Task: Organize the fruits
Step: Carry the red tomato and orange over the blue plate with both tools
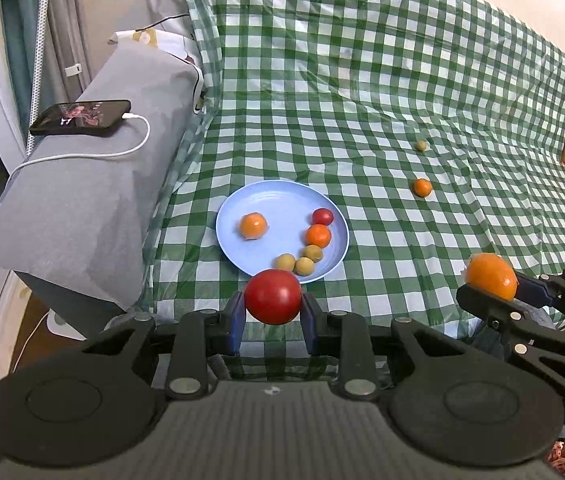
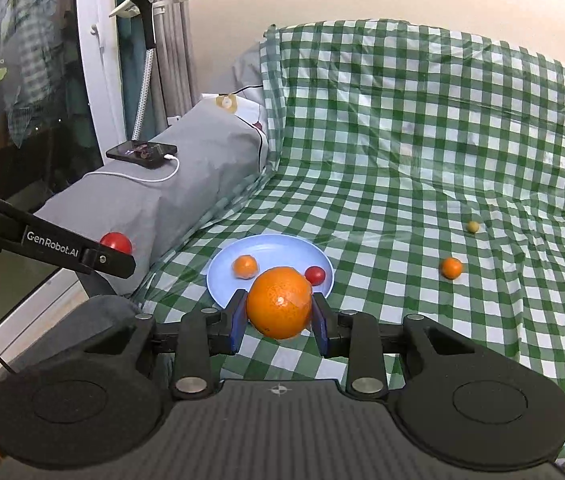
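Above the near rim of the blue plate (image 1: 278, 200), my left gripper (image 1: 273, 307) is clamped on a red fruit (image 1: 273, 297), my right gripper (image 2: 279, 319) on an orange (image 2: 279, 303); next, I judge, both get lowered onto the plate.

Right wrist view: the big orange (image 2: 279, 308) blocks the near part of the blue plate (image 2: 270, 250), so the fruit lying there is hidden. The left tool (image 2: 116, 254) covers most of the red tomato (image 2: 116, 242); its fingertips can't be seen. Left wrist view: the tomato (image 1: 273, 296) covers the plate's (image 1: 278, 200) near rim. The tiny greenish fruit (image 1: 421, 145) is too small to identify.
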